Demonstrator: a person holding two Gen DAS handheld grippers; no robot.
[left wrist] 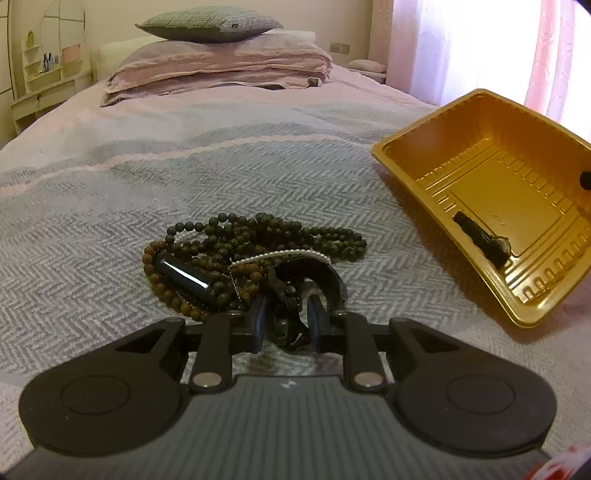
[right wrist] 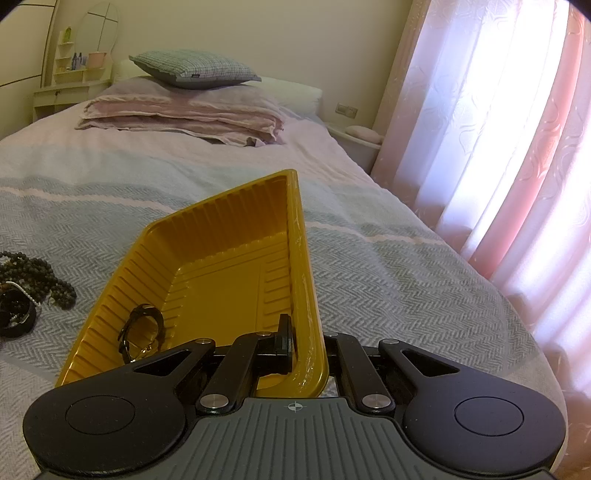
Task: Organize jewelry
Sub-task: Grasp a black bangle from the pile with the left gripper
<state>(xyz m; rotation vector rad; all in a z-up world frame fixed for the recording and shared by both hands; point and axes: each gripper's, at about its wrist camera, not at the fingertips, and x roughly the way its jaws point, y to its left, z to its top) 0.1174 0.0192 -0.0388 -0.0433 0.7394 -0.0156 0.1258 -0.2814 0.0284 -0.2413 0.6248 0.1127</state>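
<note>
A pile of jewelry (left wrist: 251, 258) lies on the bedspread: dark bead strands, brown beads, a pearl strand, a glossy black cylinder (left wrist: 183, 277) and a black leather band (left wrist: 317, 273). My left gripper (left wrist: 286, 319) sits at the pile's near edge, its fingers close around a dark strap piece. A gold plastic tray (left wrist: 517, 295) is tilted up at the right, with a black watch (left wrist: 480, 240) inside. My right gripper (right wrist: 306, 343) is shut on the tray's right rim (right wrist: 308, 295) and holds it tilted; the watch (right wrist: 142, 332) lies in its low corner. The pile (right wrist: 26, 288) shows at left.
The bed is covered by a grey herringbone spread (left wrist: 110, 221). Folded pink bedding and a grey pillow (left wrist: 210, 26) lie at the head. A vanity shelf (left wrist: 44, 70) stands far left. Pink curtains (right wrist: 498, 147) hang along the bed's right side.
</note>
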